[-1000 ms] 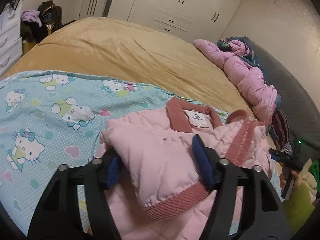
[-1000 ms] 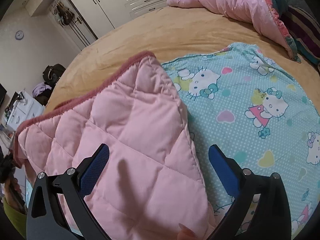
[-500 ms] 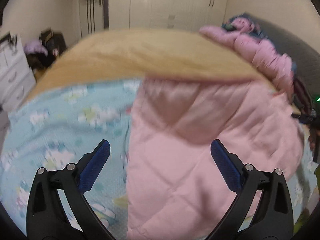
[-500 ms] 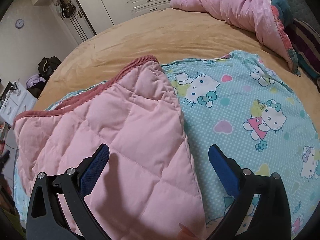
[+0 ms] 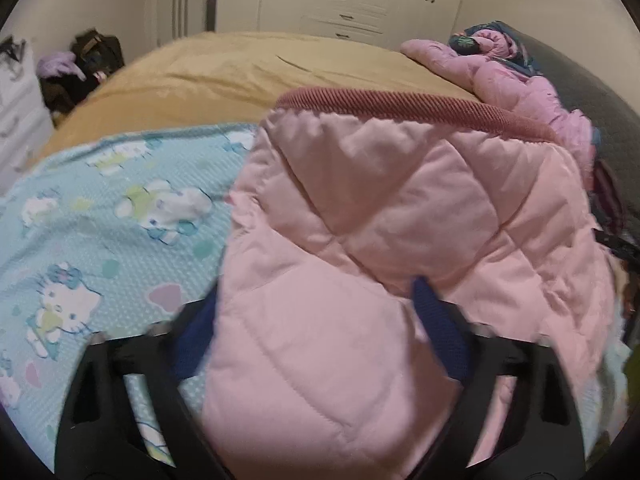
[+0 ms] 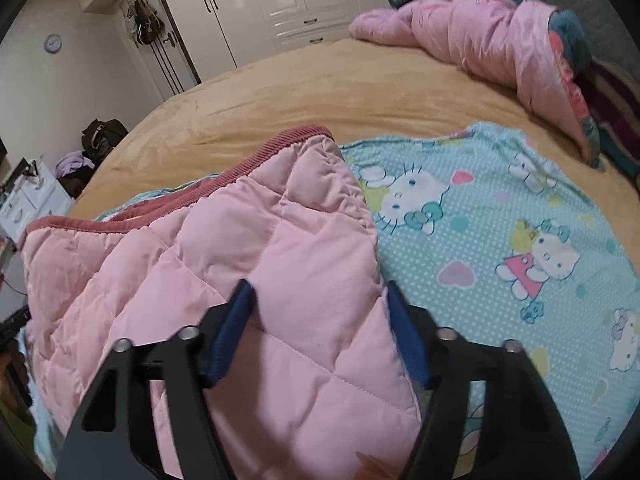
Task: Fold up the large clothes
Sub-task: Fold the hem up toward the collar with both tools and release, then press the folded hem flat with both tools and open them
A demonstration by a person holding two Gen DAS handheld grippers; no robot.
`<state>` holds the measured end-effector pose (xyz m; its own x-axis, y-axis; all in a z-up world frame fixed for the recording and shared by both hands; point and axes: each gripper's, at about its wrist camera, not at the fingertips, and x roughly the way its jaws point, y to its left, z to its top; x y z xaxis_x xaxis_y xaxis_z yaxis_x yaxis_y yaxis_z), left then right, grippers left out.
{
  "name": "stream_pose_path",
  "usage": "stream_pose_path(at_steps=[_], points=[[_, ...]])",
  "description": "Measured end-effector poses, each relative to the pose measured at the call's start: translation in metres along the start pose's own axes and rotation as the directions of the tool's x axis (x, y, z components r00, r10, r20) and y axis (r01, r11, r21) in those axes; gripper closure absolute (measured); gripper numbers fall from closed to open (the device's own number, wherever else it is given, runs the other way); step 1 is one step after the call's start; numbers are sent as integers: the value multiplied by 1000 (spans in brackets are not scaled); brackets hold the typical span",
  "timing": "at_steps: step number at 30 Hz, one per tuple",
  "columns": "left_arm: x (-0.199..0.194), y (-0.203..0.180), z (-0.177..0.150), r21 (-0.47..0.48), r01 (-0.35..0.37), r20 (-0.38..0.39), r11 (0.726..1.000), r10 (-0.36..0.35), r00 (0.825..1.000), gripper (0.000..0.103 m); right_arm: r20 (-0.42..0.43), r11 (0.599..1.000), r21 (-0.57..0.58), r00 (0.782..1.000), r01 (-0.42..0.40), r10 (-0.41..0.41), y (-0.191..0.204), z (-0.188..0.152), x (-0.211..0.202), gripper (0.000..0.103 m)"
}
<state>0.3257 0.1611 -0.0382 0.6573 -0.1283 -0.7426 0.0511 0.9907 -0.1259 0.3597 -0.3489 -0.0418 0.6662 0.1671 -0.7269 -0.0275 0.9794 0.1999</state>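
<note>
A pink quilted jacket (image 5: 400,216) with a darker pink ribbed hem (image 5: 400,104) lies back-side up on a turquoise Hello Kitty sheet (image 5: 100,220). My left gripper (image 5: 316,316) is shut on the jacket's near left edge, its blue pads pinching a thick fold. In the right wrist view the same jacket (image 6: 240,248) lies left of centre on the sheet (image 6: 500,232). My right gripper (image 6: 320,316) is shut on the jacket's near right edge.
The sheet lies on a tan bedspread (image 6: 320,92). A crumpled pink duvet (image 6: 480,28) lies at the far right by a grey headboard (image 5: 600,92). White wardrobes (image 6: 280,0) stand behind. A drawer unit (image 6: 28,204) and dark bags (image 5: 92,68) stand at the left.
Both grippers have closed from wide open onto the jacket's near edge. The left one released a sleeve cuff a second ago, and the jacket now lies back-side up.
</note>
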Motion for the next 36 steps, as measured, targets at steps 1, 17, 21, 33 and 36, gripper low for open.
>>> stream_pose_path(at_steps=[1, 17, 21, 33, 36], points=[[-1, -2, 0, 2, -8, 6, 1000, 8, 1000, 49, 8, 1000, -9, 1000, 11, -11, 2, -1, -1, 51], [-26, -2, 0, 33, -13, 41, 999, 12, 999, 81, 54, 1000, 0, 998, 14, -14, 2, -3, -22, 64], [-21, -1, -3, 27, -11, 28, 1000, 11, 1000, 65, 26, 1000, 29, 1000, 1, -2, 1, 2, -15, 48], [-12, -6, -18, 15, 32, 38, 999, -32, 999, 92, 85, 999, -49, 996, 19, -15, 20, -11, -25, 80], [-37, -9, -19, 57, 27, 120, 998, -34, 992, 95, 132, 999, -50, 991, 2, 5, 18, -9, -49, 83]])
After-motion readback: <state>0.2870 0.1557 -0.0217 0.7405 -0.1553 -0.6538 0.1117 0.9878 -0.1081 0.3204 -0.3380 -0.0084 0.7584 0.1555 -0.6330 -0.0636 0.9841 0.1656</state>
